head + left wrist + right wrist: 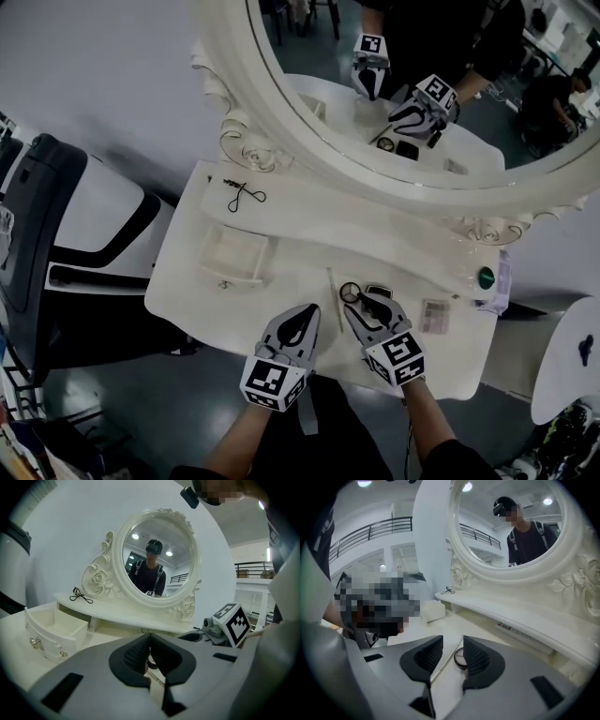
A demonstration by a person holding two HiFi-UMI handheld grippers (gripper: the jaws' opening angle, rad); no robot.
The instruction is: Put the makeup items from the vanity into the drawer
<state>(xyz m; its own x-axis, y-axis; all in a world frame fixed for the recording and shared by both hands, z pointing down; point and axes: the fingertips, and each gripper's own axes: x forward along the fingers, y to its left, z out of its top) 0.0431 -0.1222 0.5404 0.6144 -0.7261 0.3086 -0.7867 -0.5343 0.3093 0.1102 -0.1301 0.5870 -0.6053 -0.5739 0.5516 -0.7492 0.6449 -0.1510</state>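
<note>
Two tools hover over the front edge of the white counter, side by side and close together. The left tool has its jaws pressed together, with nothing between them, as the left gripper view shows. The right tool holds its jaws a moderate way apart and grips nothing. In the right gripper view one round compact with a dark rim lies on the counter just beyond the gap. One thin pale stick runs under the gap toward the left jaw.

Six makeup items can be counted from the head view. The stick and the round compact lie just ahead of the right tool. One small dark case sits just beside the compact. One clear palette lies further right. One green-capped item stands near the right end. One black eyelash curler rests alone on the raised shelf at the far left, below the single oval mirror.

One drawer stands pulled out at the left of the counter, well apart from both tools.
</note>
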